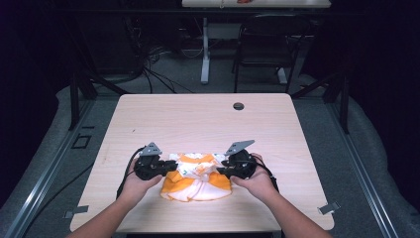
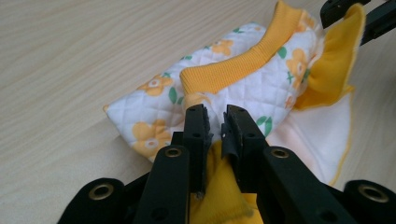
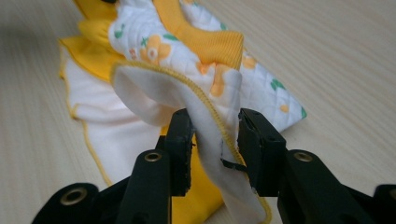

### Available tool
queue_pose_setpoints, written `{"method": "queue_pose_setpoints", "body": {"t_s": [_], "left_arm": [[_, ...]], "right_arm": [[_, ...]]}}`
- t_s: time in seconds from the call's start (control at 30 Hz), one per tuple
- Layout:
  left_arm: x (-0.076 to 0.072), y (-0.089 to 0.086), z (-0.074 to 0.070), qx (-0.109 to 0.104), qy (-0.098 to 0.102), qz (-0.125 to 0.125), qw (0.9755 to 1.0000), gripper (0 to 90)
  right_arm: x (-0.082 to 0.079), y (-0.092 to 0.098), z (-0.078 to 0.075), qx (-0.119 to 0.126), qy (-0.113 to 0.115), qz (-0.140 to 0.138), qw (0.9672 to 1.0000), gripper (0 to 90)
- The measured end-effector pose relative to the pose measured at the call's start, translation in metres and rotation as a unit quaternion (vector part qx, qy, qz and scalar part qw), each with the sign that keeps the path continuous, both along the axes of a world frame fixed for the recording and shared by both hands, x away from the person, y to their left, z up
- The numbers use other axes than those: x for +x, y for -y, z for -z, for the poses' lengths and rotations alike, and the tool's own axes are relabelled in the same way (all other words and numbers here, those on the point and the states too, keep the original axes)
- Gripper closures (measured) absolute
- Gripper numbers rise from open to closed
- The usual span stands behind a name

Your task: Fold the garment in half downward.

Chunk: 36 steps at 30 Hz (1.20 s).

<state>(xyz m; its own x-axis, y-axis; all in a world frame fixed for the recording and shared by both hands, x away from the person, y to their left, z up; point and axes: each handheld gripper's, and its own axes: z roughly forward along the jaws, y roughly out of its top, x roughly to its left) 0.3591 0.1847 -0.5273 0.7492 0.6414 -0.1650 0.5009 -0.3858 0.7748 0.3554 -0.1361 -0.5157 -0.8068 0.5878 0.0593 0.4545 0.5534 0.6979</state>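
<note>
Left tool (image 1: pixel 171 168) clamped on a fold of quilted floral garment (image 1: pixel 197 174), jaws nearly together with white-and-orange cloth pinched between them in the left gripper view (image 2: pixel 215 125). Right tool (image 1: pixel 221 171) likewise closed on the garment's white, yellow-stitched edge (image 3: pixel 212 128), fabric bunched between its jaws and lifted slightly. Both hands wrapped around the tool bodies, left hand (image 1: pixel 139 182) and right hand (image 1: pixel 256 180) angled inward toward each other, forearms entering from the near edge. Garment lying crumpled on the light wooden bench (image 1: pixel 198 119), near its front edge, between the two tools.
</note>
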Motion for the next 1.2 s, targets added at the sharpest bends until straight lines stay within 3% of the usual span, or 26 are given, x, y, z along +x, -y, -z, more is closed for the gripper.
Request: {"method": "queue_pose_setpoints", "body": {"t_s": [0.1,0.23,0.3,0.43,0.67,0.9,1.2], "left_arm": [[0.005,-0.002,-0.014,-0.013,0.006,-0.01,0.9999,73.6],[0.011,-0.002,-0.019,-0.007,0.006,-0.025,0.9996,75.6],[0.02,0.0,-0.015,0.01,-0.004,-0.039,0.9992,85.1],[0.023,0.004,-0.006,0.003,-0.021,-0.038,0.999,90.0],[0.007,0.007,-0.001,0.008,-0.032,-0.014,0.9994,90.0],[-0.011,0.006,0.001,0.008,-0.036,0.007,0.9993,90.0],[-0.032,0.003,0.022,0.015,-0.058,0.013,0.9981,90.0]], "right_arm": [[0.001,0.007,-0.014,0.028,0.006,0.008,0.9996,63.9],[0.005,0.009,-0.018,0.04,0.004,0.015,0.9991,66.1],[0.014,0.005,-0.014,0.025,0.017,0.037,0.9989,81.7],[0.019,-0.003,-0.006,0.018,0.011,0.043,0.9988,89.6],[0.008,-0.017,-0.002,0.016,0.004,0.004,0.9999,89.9],[-0.005,-0.02,-0.001,0.015,-0.004,-0.017,0.9997,89.9],[-0.027,-0.02,0.024,0.0,-0.032,-0.04,0.9987,89.9]]}}
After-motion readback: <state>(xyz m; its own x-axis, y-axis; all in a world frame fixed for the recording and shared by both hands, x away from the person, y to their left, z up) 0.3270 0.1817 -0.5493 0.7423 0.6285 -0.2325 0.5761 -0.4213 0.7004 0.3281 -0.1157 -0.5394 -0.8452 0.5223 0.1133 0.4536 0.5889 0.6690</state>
